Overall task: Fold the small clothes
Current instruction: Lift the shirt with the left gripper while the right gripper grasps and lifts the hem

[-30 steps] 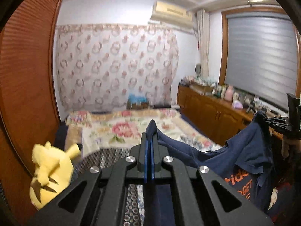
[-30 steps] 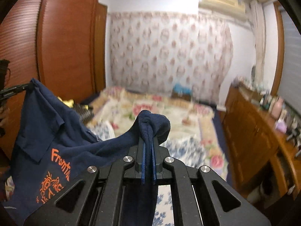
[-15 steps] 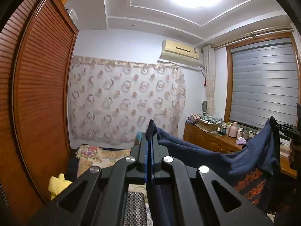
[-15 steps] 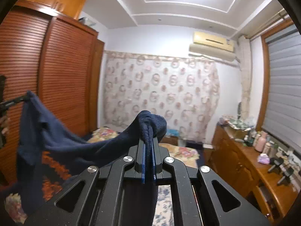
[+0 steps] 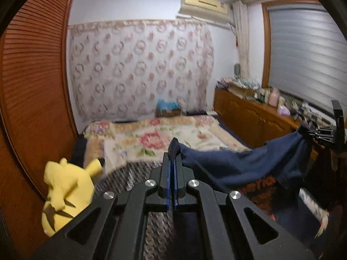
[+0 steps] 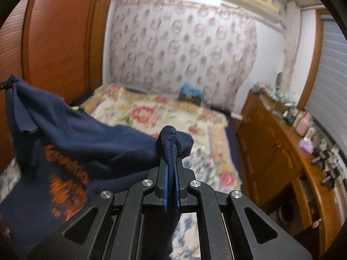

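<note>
Currently your left hand-held gripper (image 5: 172, 151) is clamped on a bunched corner of the navy T-shirt (image 5: 238, 164), and your right hand-held gripper (image 6: 172, 149) pinches another corner of it. Shirt hangs stretched between the two, above the near end of the floral bed (image 5: 151, 138), orange print (image 6: 65, 182) facing out. Yellow plush toy (image 5: 65, 192) sits at the bed's left edge, against the wooden wardrobe (image 5: 32, 86).

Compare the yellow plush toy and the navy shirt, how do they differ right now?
The yellow plush toy sits by itself beside the wooden wardrobe; the navy shirt hangs stretched between the left gripper and the right gripper. The toy is plain yellow; the shirt carries orange print. Both are soft.
</note>
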A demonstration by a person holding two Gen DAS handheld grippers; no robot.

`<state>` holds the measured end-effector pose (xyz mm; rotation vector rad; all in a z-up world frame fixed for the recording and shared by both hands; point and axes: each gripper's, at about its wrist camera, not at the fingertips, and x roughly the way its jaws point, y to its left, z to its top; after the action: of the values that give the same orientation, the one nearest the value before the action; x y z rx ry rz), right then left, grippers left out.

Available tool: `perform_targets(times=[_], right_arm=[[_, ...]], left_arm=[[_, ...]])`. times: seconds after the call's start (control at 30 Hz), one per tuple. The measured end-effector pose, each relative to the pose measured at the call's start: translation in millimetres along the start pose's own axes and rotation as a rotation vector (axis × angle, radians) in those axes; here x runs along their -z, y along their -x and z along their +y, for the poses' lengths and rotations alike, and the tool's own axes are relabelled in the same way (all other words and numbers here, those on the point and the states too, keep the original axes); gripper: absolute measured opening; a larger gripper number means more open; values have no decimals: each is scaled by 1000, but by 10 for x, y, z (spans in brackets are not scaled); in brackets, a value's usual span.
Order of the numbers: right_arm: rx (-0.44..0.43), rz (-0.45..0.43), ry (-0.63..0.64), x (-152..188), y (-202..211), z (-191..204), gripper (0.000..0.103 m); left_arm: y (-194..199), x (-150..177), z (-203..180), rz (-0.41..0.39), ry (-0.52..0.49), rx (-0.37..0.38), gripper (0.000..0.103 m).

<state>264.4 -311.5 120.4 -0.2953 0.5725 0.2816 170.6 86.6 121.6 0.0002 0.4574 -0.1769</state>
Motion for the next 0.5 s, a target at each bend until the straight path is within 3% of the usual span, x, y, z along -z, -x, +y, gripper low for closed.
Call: perform_targets(times=[0.17, 0.5], right_arm=[[-65, -4, -11, 492, 122, 94, 2], [-168, -51, -84, 1332, 937, 100, 2]], left_arm=[[255, 429, -190, 2, -20, 36, 0], [870, 1256, -232, 18, 32, 76, 0]])
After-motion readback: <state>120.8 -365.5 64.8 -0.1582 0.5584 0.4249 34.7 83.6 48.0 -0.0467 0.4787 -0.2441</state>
